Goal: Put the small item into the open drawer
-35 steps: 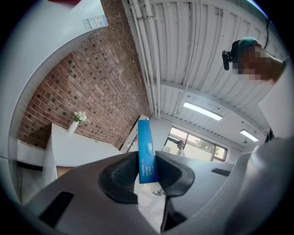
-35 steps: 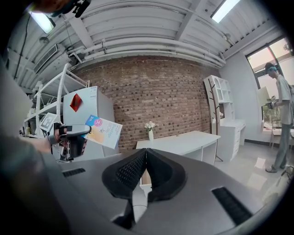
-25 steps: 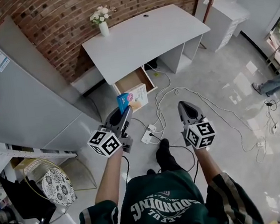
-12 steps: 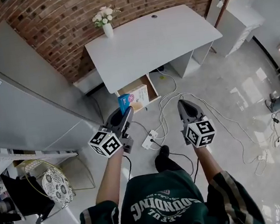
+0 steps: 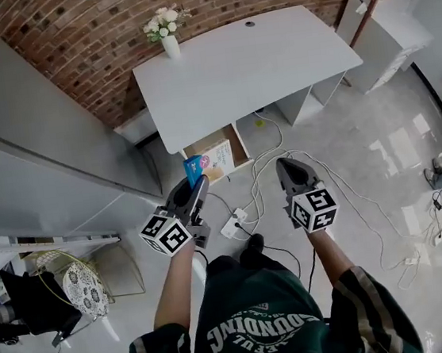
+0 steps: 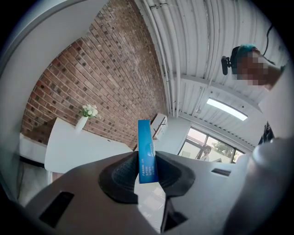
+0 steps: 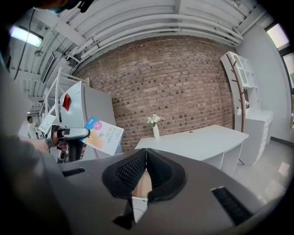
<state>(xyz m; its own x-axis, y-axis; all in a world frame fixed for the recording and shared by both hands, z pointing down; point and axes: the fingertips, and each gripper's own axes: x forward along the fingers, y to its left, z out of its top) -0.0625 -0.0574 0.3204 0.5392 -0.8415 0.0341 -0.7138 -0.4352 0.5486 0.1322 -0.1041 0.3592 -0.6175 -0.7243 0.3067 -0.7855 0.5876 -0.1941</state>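
My left gripper (image 5: 197,182) is shut on a flat blue-and-white box (image 5: 211,163), held upright in the air. In the head view the box overlaps the open wooden drawer (image 5: 205,141) under the white desk (image 5: 247,64). The left gripper view shows the box's blue edge (image 6: 147,151) pinched between the pads of the left gripper (image 6: 148,176). My right gripper (image 5: 284,165) hovers level with it to the right, shut with nothing between its pads. In the right gripper view the right gripper (image 7: 146,160) points at the desk (image 7: 197,137), with the box (image 7: 104,135) at left.
A vase of white flowers (image 5: 171,46) stands at the desk's back left corner. A power strip (image 5: 233,224) and white cables (image 5: 350,188) lie on the floor near my feet. A big grey cabinet (image 5: 44,169) stands at left, a white unit (image 5: 398,54) at right.
The view has shifted as the person walks: the desk and drawer now sit a little lower and nearer the grippers. Both grippers keep their pose, and the box stays gripped.
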